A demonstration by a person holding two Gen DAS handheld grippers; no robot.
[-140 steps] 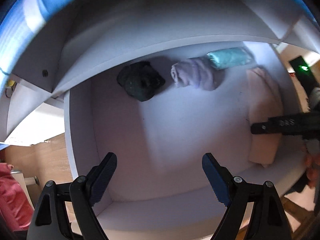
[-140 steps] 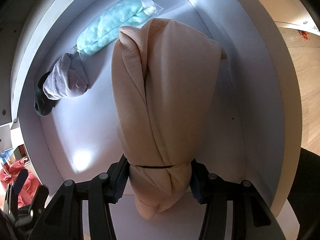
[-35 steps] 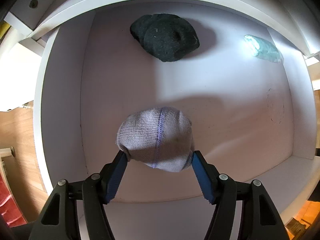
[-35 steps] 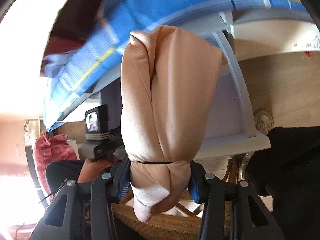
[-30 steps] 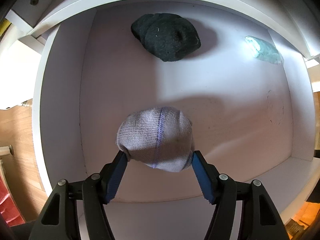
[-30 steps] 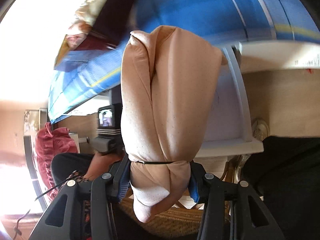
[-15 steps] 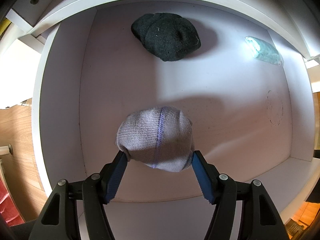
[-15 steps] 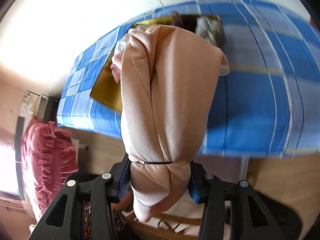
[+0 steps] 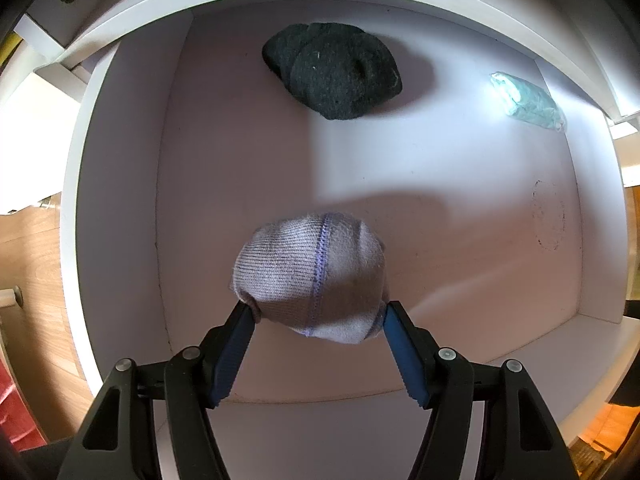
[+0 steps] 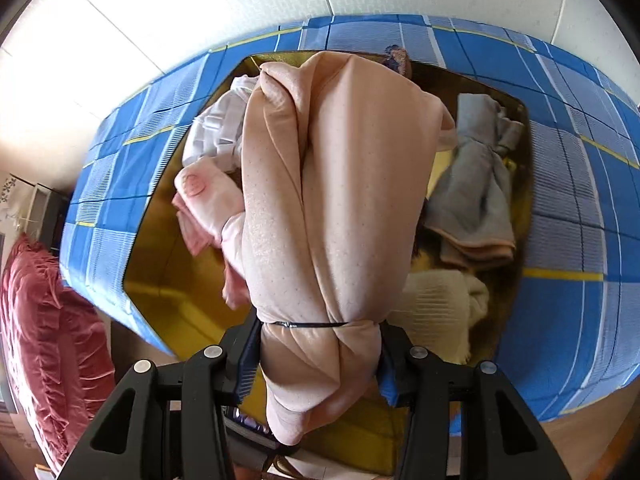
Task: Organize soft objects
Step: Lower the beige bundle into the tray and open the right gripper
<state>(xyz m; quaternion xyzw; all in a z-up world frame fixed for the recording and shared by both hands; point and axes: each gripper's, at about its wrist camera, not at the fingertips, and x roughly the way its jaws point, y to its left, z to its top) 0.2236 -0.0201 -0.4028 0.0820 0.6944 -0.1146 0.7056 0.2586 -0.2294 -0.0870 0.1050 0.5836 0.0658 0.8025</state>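
white shelf [image 9: 120, 200] is lying under the left gripper [image 9: 316, 316] squeezing a soft sock ball [image 9: 312, 272], while the right gripper [image 10: 318, 354] is pinching a light, floppy cloth roll [image 10: 332, 200] near its tie.

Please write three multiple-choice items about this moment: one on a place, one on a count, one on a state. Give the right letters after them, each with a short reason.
1. Where does the dark green knitted bundle lie in the white shelf compartment?
A. at the back wall
B. at the front edge
C. outside it

2. How many soft things lie loose in that compartment, apart from the held one?
A. one
B. two
C. four

3. What is the state of the right gripper?
A. open and bare
B. shut on a peach cloth roll tied with a black band
C. shut on a grey towel

Answers:
1 A: it lies at the far wall.
2 B: the dark bundle and a pale green packet in clear wrap.
3 B: both pads press the roll, over the blue checked fabric box.
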